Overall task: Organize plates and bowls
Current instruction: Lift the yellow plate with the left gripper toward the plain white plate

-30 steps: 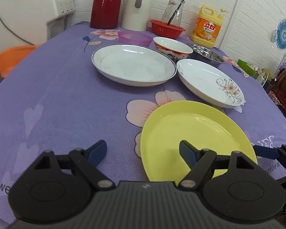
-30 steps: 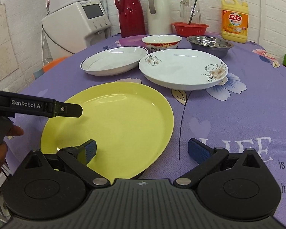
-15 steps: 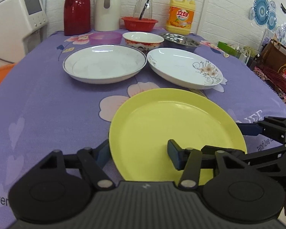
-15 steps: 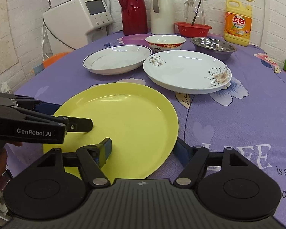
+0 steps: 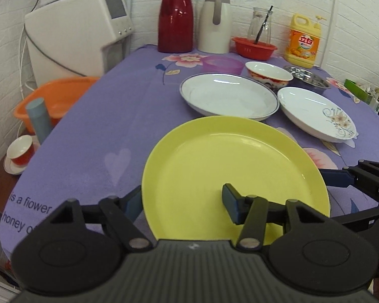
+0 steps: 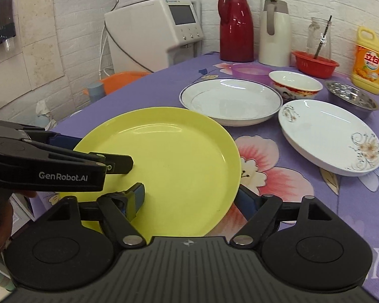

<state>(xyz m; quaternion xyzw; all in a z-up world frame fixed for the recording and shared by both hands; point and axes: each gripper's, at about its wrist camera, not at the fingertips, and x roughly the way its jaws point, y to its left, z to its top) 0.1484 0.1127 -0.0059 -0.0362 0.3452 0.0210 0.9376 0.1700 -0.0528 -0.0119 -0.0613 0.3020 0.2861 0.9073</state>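
Observation:
A yellow plate (image 5: 230,171) (image 6: 169,161) is held off the purple table between both grippers. My left gripper (image 5: 182,203) is shut on its near left rim, one finger above and one below. My right gripper (image 6: 192,197) is shut on its near right rim in the same way. Beyond it lie a blue-rimmed white plate (image 5: 227,96) (image 6: 230,101) and a flower-patterned white plate (image 5: 318,113) (image 6: 331,136). A red-patterned bowl (image 5: 267,73) (image 6: 294,83) and a steel bowl (image 5: 308,78) (image 6: 351,98) stand behind them.
At the back stand a red thermos (image 5: 175,15), a white jug (image 5: 216,22), a red basket (image 5: 254,48), a purple bowl (image 5: 222,64) and a yellow detergent bottle (image 5: 303,41). A white appliance (image 5: 83,32) and an orange basin (image 5: 55,98) are off the table's left edge.
Both grippers closed on the yellow plate's rim, lifted it off the table and carried it leftward; the views swung left.

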